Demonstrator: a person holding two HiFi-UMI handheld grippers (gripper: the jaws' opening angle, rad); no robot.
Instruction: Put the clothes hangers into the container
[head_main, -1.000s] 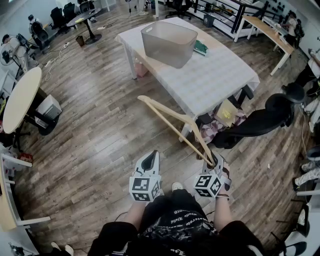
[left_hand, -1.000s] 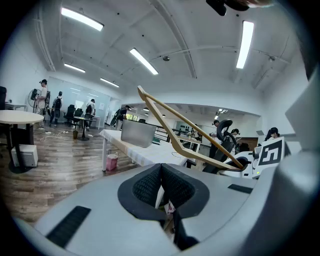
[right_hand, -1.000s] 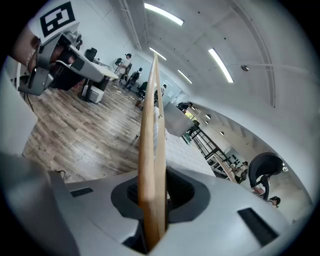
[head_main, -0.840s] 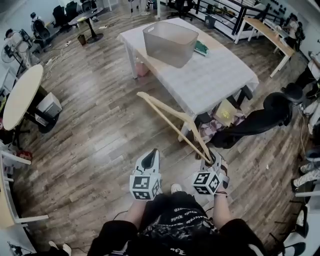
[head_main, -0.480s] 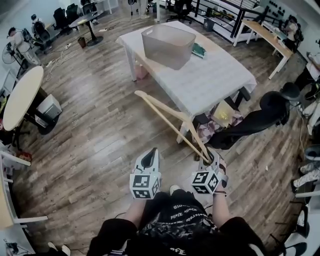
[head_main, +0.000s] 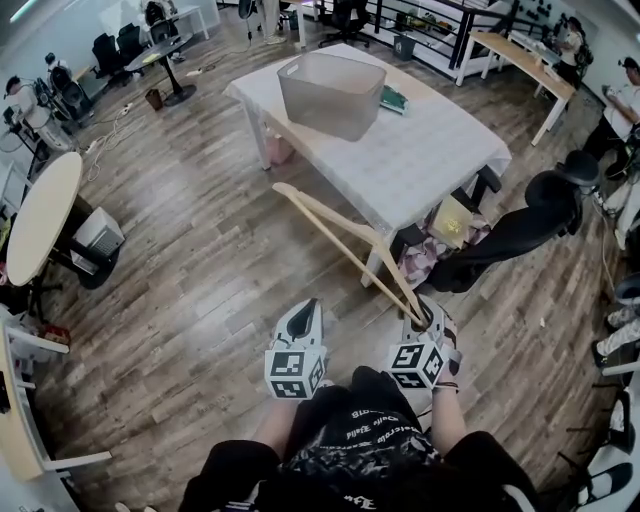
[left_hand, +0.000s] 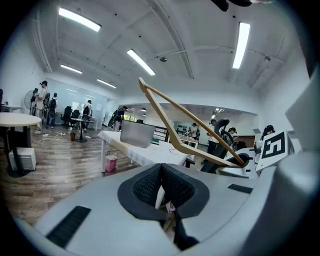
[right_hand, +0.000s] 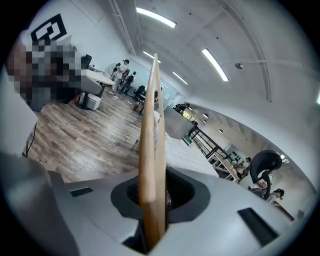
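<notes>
A light wooden clothes hanger sticks out forward from my right gripper, which is shut on one end of it. In the right gripper view the hanger rises straight up between the jaws. The left gripper view shows the same hanger crossing the upper right. My left gripper is held beside the right one, shut with nothing in it. The grey plastic container stands on the white table ahead, and appears small in the left gripper view as the container.
A green object lies on the table beside the container. A black office chair and a bag of things stand at the table's right. A round table is at the left. People stand in the background.
The view has shifted slightly as the person moves toward the table. Both grippers keep their pose, the hanger still in the right one.
</notes>
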